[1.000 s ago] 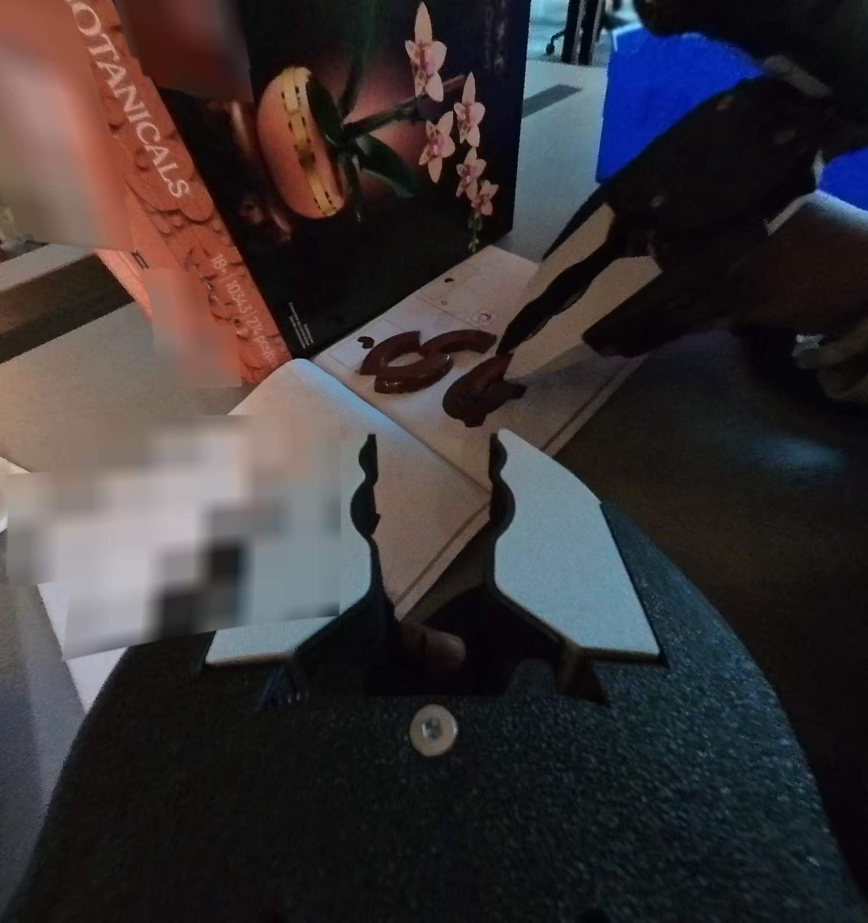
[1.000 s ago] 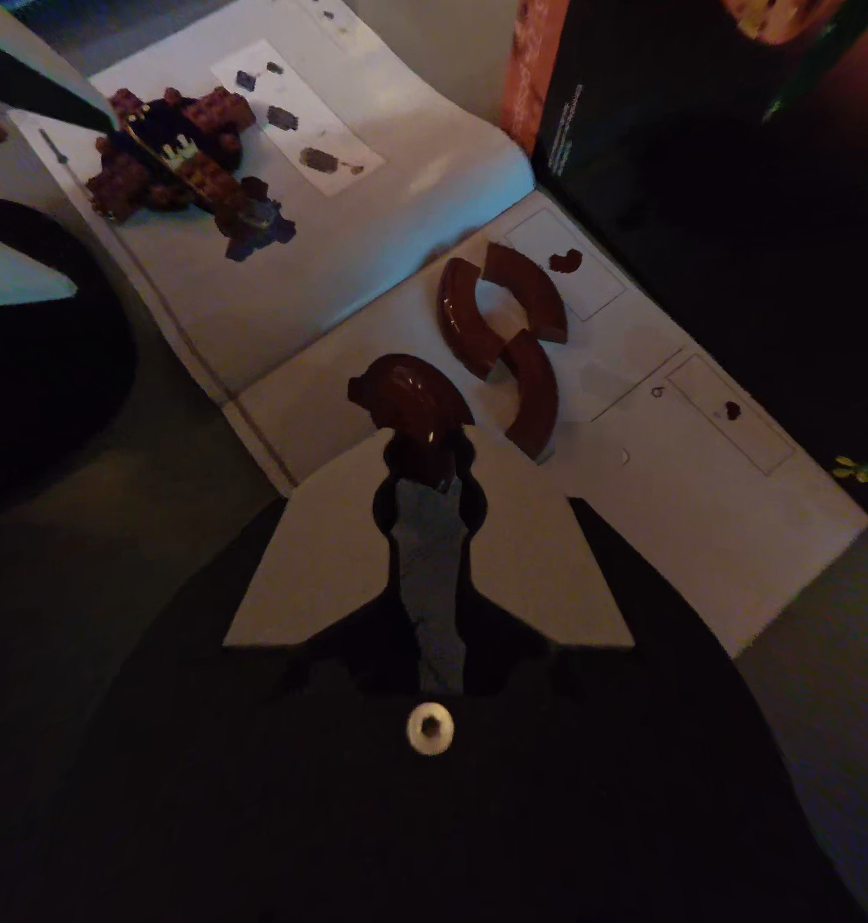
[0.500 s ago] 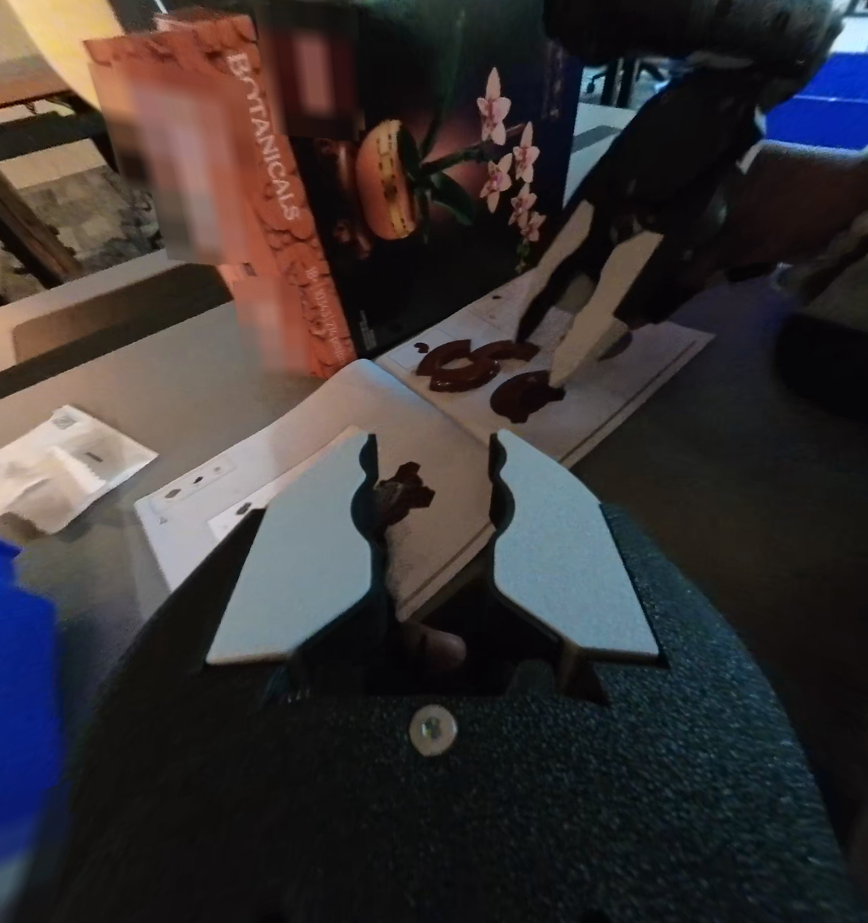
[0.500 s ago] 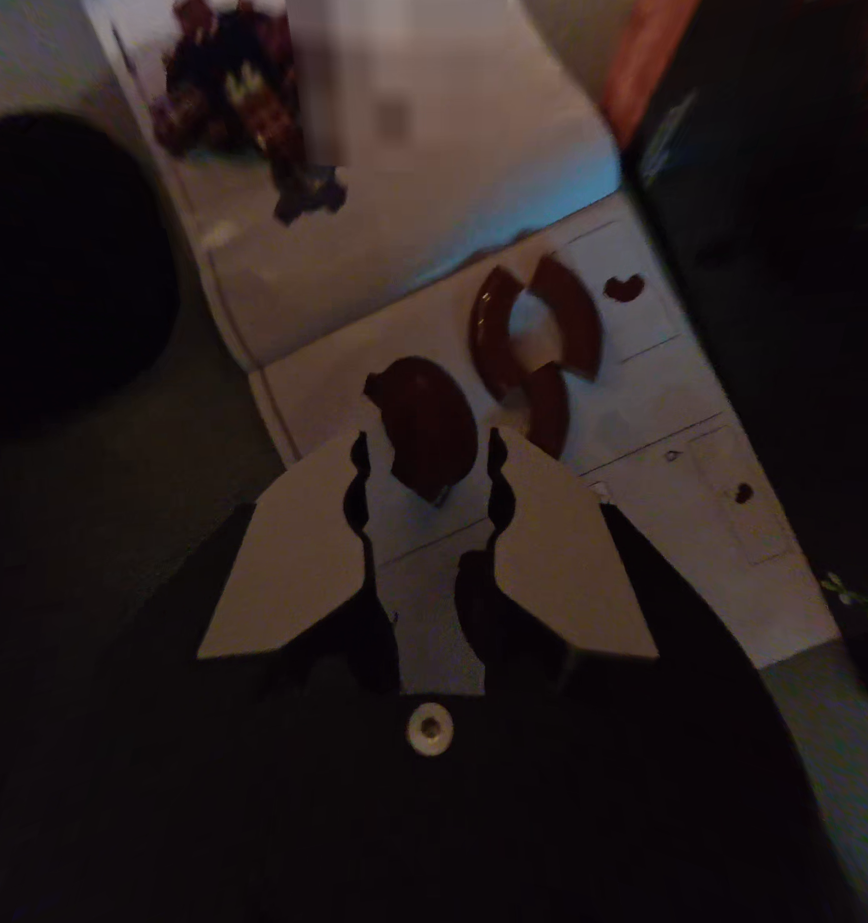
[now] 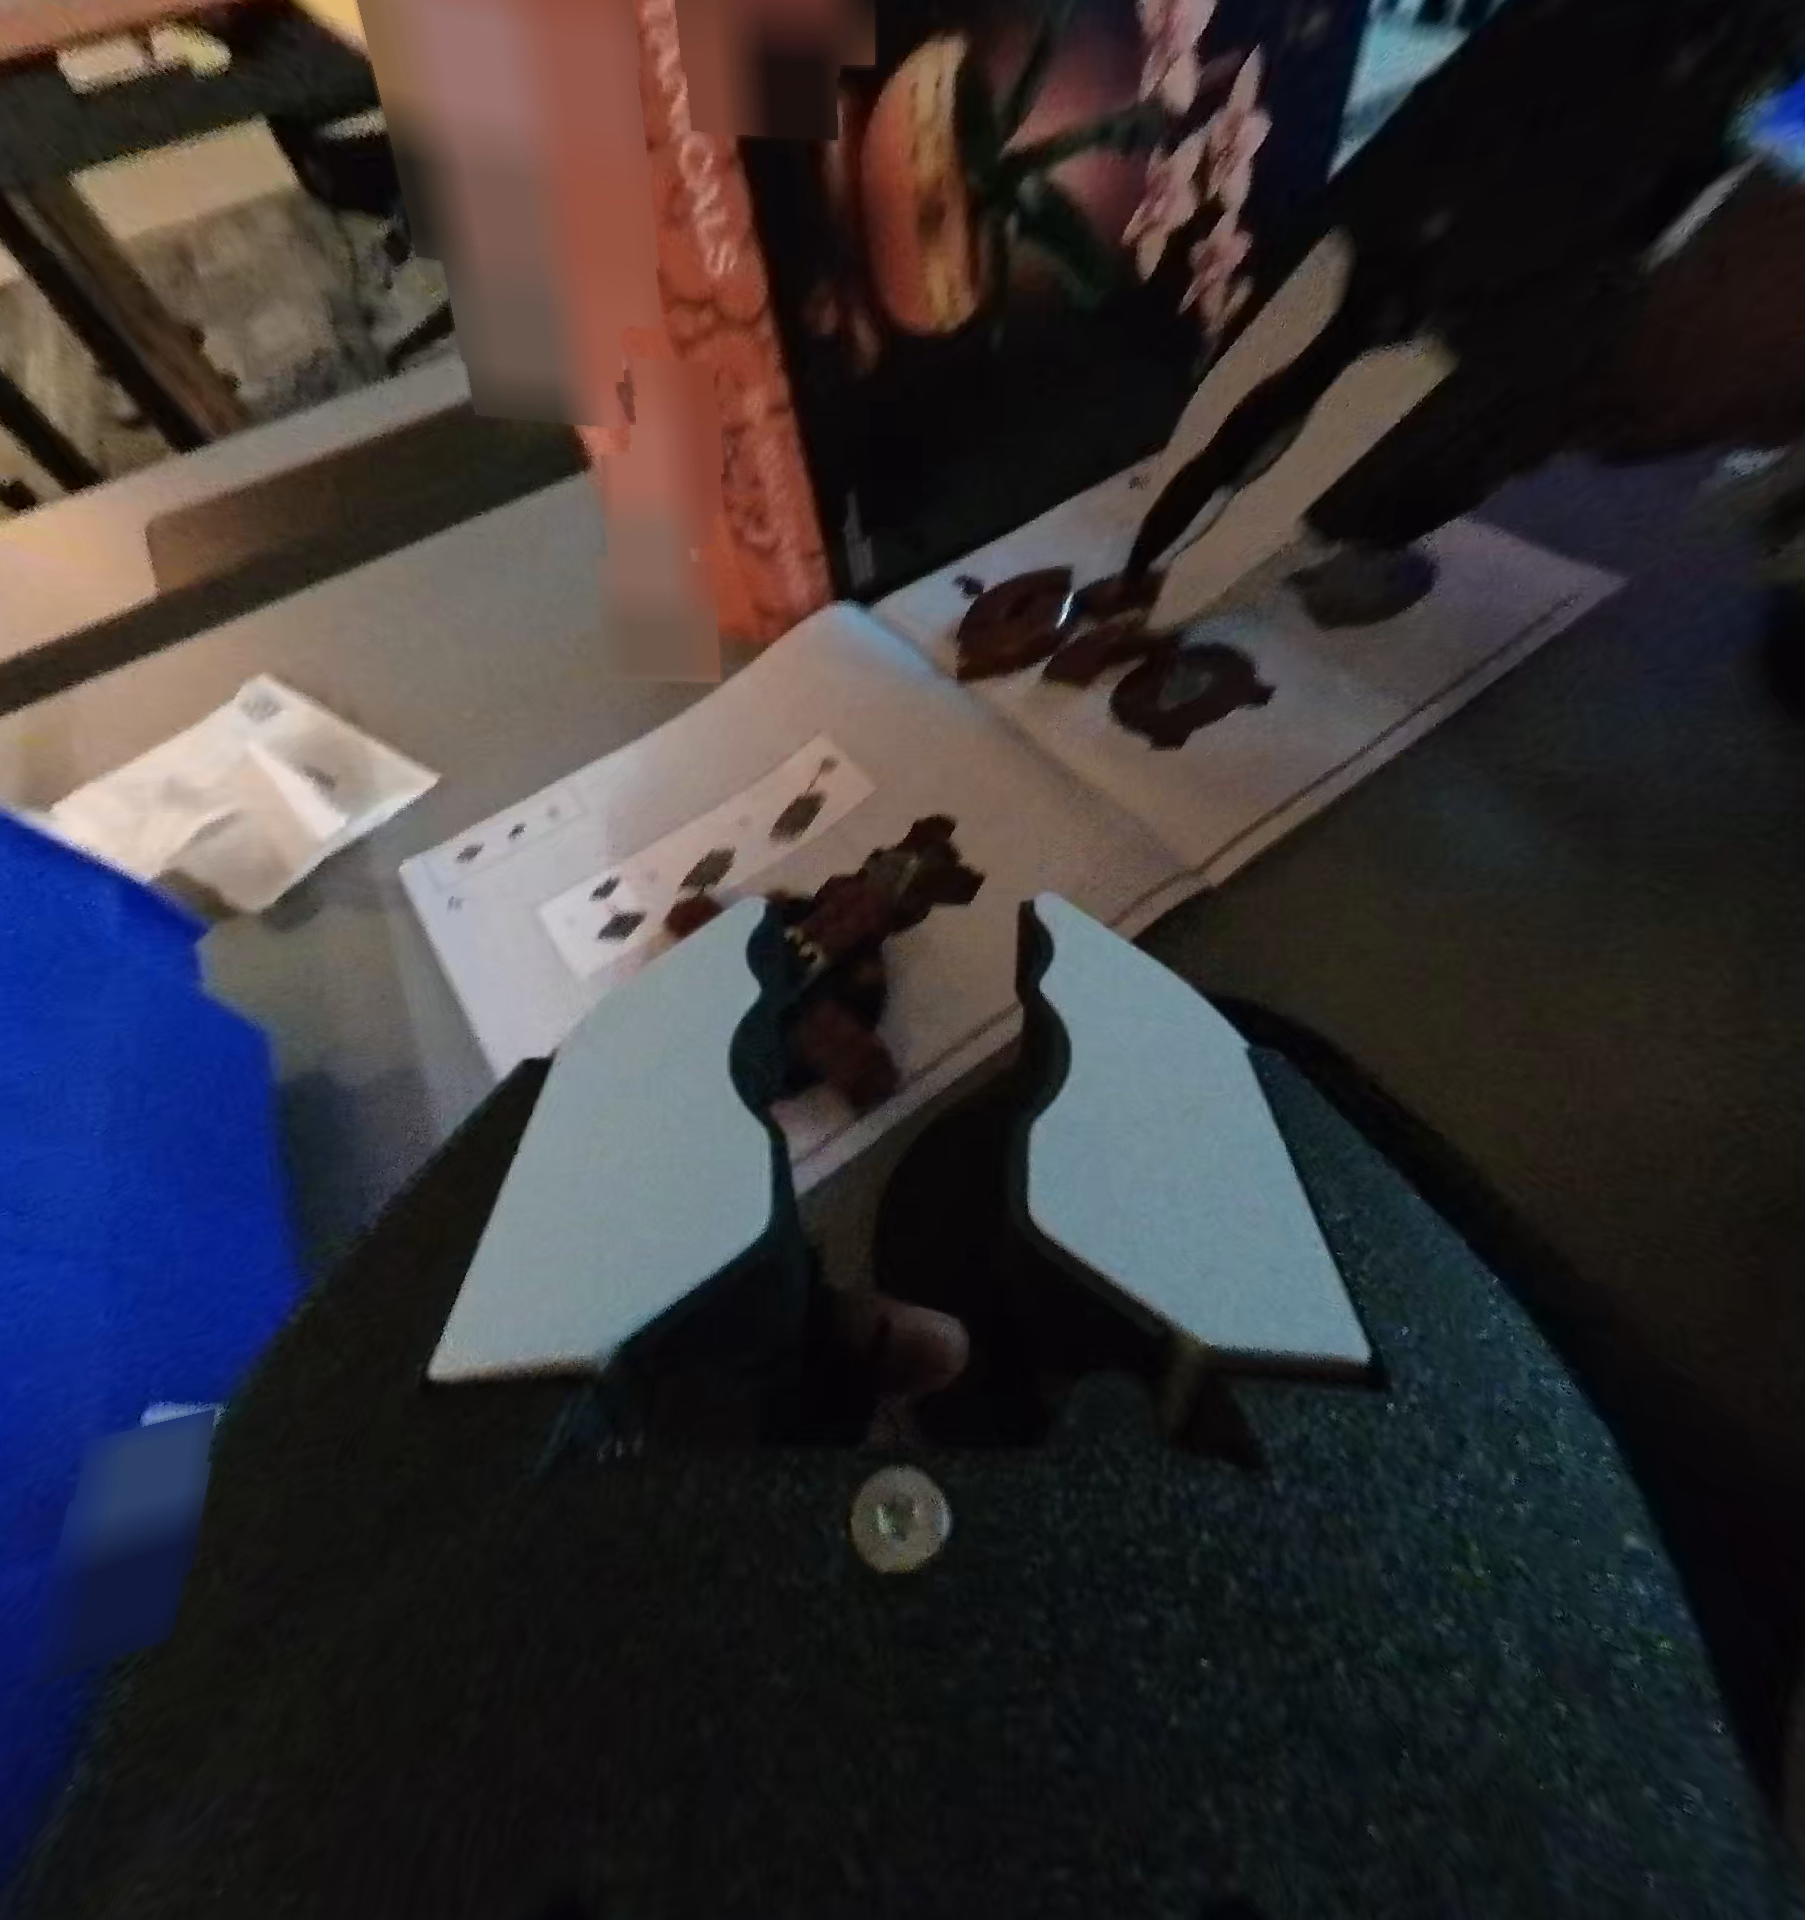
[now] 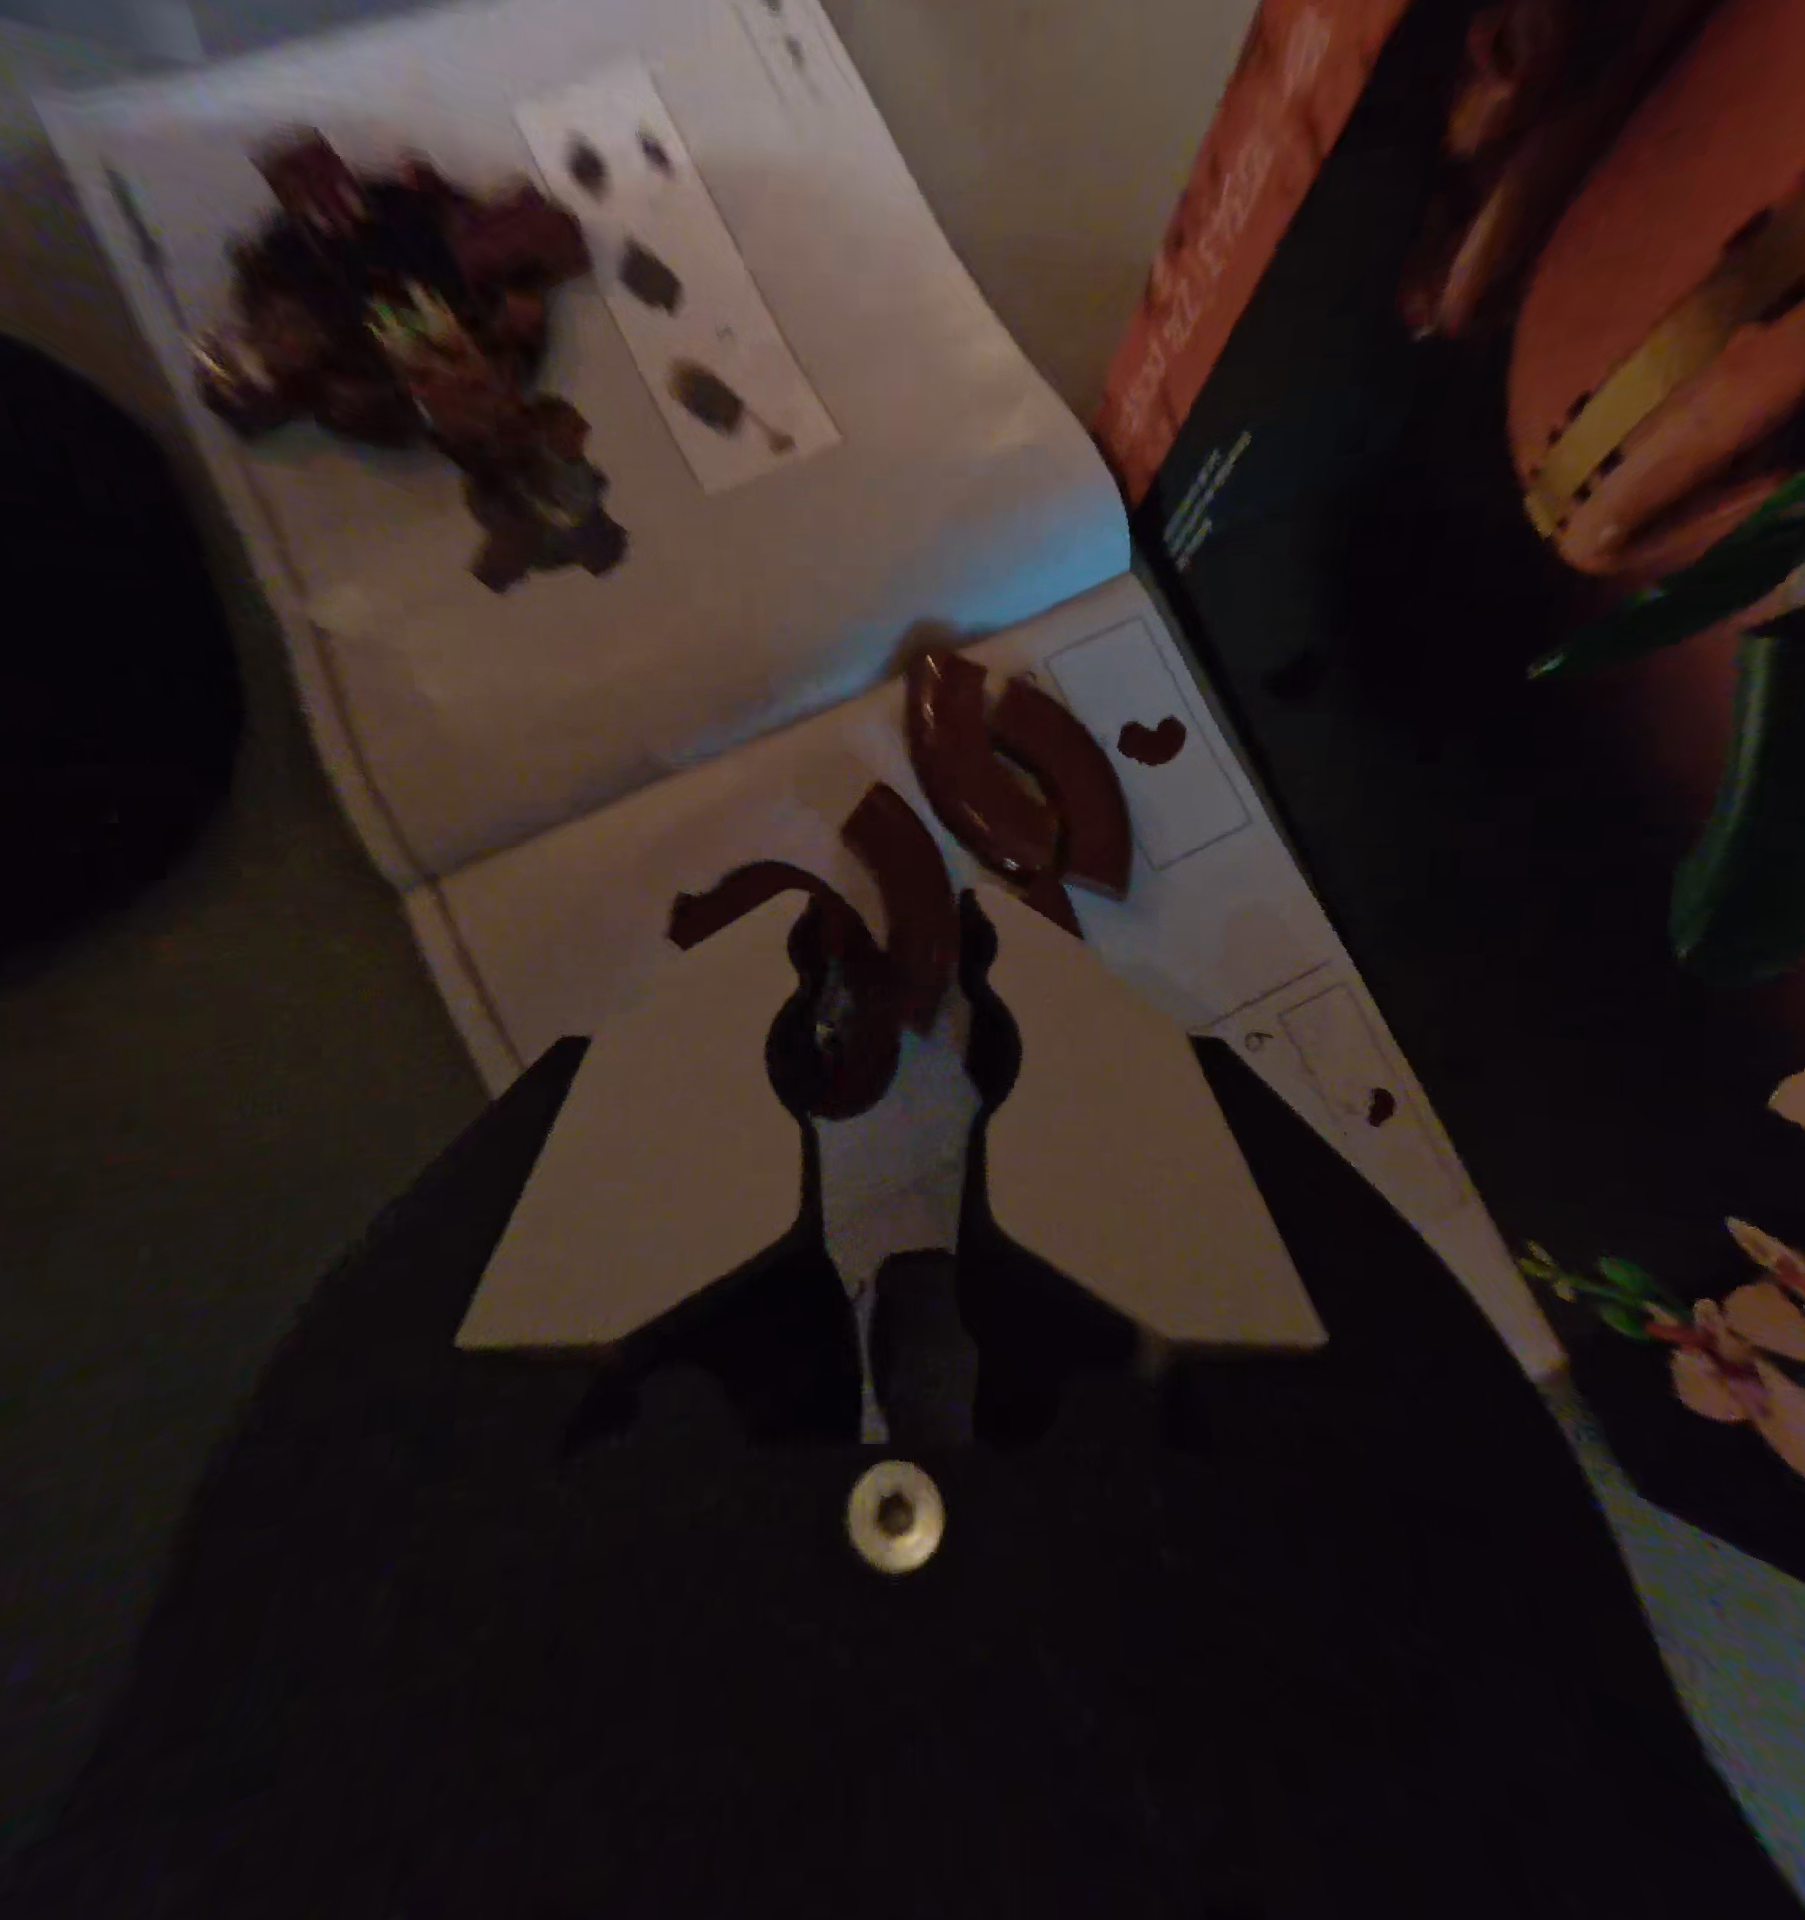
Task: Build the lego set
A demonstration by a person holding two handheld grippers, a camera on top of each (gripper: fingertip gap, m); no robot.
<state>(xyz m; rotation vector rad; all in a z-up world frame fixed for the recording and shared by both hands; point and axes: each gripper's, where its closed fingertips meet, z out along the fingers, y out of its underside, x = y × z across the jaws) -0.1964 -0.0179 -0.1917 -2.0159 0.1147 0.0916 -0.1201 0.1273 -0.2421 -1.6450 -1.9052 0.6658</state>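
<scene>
An open instruction booklet (image 5: 981, 790) lies on the dark table. A brown brick assembly (image 5: 846, 977) rests on its left page. My left gripper (image 5: 893, 914) is open, and the assembly lies loose by its left finger. On the right page are brown curved pieces (image 6: 1043, 779) and a brown domed piece (image 6: 742, 894). My right gripper (image 6: 887, 925) has its jaws narrow around one curved piece (image 6: 903, 904) and the edge of the domed piece. I cannot tell whether the pads press on them. The right gripper also shows in the left wrist view (image 5: 1152, 592), its tips at the curved pieces (image 5: 1012, 623).
A tall printed box with flowers (image 5: 981, 312) stands right behind the booklet; it also shows in the right wrist view (image 6: 1500, 520). A white plastic bag (image 5: 243, 800) lies to the left. Something blue (image 5: 77, 1247) fills the left edge. The left gripper shows dark in the right wrist view (image 6: 46, 644). The grippers' ends are close to 20 cm from one another.
My right gripper let go of the domed piece and opened wide. It then moved forward over the curved pieces and narrowed again. My left gripper drew back, still open, and the brick assembly came between its fingers.
</scene>
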